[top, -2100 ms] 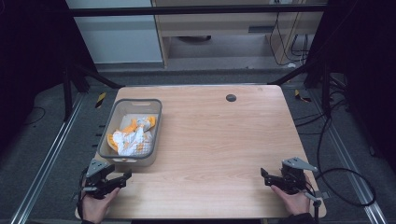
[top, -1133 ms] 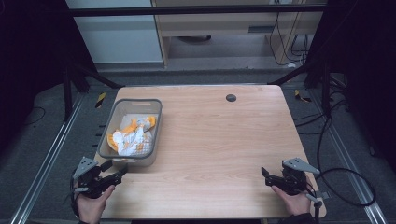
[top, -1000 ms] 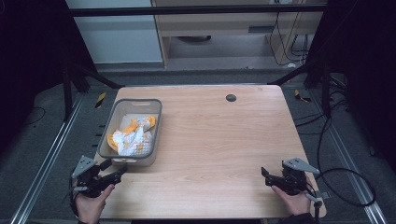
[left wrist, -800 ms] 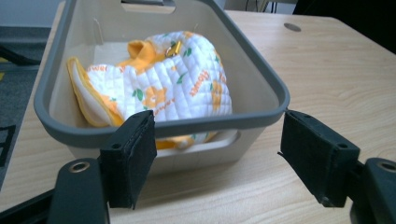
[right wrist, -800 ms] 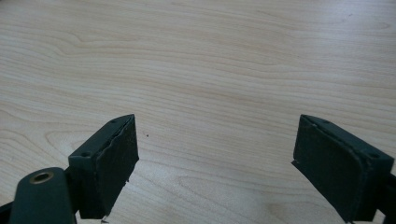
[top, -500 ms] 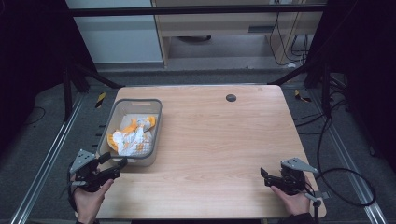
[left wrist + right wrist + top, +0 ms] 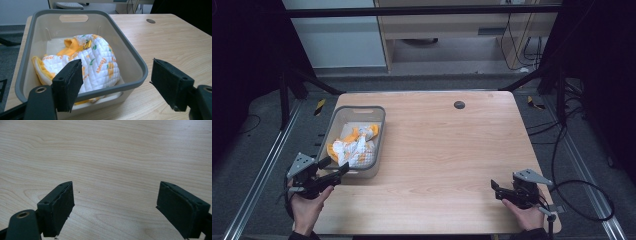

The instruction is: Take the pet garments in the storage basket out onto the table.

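Left gripper [image 7: 334, 169] sits in the person's left hand [image 7: 307, 207] at the near left corner of the light wooden table [image 7: 437, 145]. Its jaws are wide apart and point at the near end of the grey plastic bin [image 7: 130, 53]. Inside that bin lies a crumpled white-and-orange quilted cloth [image 7: 95, 62]. The right gripper [image 7: 496, 190] is held low near the right front edge, jaws spread too, with bare wood between them.

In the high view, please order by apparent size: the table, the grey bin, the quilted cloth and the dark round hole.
1. table
2. grey bin
3. quilted cloth, lying inside the bin
4. dark round hole near the table's far edge
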The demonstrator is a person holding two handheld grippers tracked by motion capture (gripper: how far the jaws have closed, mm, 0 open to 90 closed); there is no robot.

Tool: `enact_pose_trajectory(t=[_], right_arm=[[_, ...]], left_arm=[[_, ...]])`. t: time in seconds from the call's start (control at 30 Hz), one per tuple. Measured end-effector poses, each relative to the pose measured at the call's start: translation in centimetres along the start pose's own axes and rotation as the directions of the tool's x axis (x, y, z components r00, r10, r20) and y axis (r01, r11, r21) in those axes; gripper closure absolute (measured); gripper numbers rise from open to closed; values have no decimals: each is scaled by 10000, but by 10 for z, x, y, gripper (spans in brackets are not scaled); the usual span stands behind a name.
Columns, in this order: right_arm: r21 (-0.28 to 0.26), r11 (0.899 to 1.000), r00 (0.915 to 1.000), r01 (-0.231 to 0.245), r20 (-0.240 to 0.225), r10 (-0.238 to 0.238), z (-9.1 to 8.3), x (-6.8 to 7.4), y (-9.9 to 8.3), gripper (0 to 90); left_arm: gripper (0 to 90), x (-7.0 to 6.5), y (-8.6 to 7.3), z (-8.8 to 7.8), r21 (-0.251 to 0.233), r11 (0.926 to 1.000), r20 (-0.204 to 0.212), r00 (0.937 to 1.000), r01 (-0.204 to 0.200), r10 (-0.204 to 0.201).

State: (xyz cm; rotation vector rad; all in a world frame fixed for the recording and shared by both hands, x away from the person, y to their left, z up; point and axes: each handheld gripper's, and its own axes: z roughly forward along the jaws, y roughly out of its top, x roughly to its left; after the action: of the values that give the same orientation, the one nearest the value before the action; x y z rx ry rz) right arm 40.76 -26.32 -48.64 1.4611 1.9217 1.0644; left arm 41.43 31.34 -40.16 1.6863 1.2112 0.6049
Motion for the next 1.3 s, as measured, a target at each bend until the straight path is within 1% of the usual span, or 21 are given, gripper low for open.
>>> enact_pose_trajectory(t=[0.03,0.17,0.33,0.5,0.8,0.93,0.97,1.1,1.2,1.3], right_arm=[[23,10000,10000,-66,-37,66,0,0,0,142],[20,10000,10000,-59,-26,59,0,0,0,142],[20,10000,10000,9,29,-9,0,0,0,142],[16,10000,10000,19,20,-19,0,0,0,142],[24,10000,10000,5,11,-5,0,0,0,143],[57,10000,10000,-64,-31,64,0,0,0,143],[35,10000,10000,-23,-7,23,1,0,0,143],[61,10000,10000,-45,-50,46,0,0,0,143],[53,10000,10000,-51,-59,51,0,0,0,143],[48,10000,10000,-25,-62,26,1,0,0,143]], left_arm=[[250,0,3,1,-19,10000,-24,10000,-55,54],[248,0,8,3,-46,9999,14,9999,-117,117],[247,2,14,6,-92,9999,60,9999,-93,93],[246,3,18,11,12,9999,65,9999,-121,121],[243,7,34,20,99,9994,-106,9994,-325,326],[243,8,39,25,230,9989,-145,9991,-402,406],[242,8,42,29,297,9987,-163,9990,-419,424],[241,9,45,34,422,9983,-152,9991,-397,404],[240,8,49,39,549,9973,-195,9986,-482,493],[240,8,53,43,608,9970,-201,9986,-484,497]])
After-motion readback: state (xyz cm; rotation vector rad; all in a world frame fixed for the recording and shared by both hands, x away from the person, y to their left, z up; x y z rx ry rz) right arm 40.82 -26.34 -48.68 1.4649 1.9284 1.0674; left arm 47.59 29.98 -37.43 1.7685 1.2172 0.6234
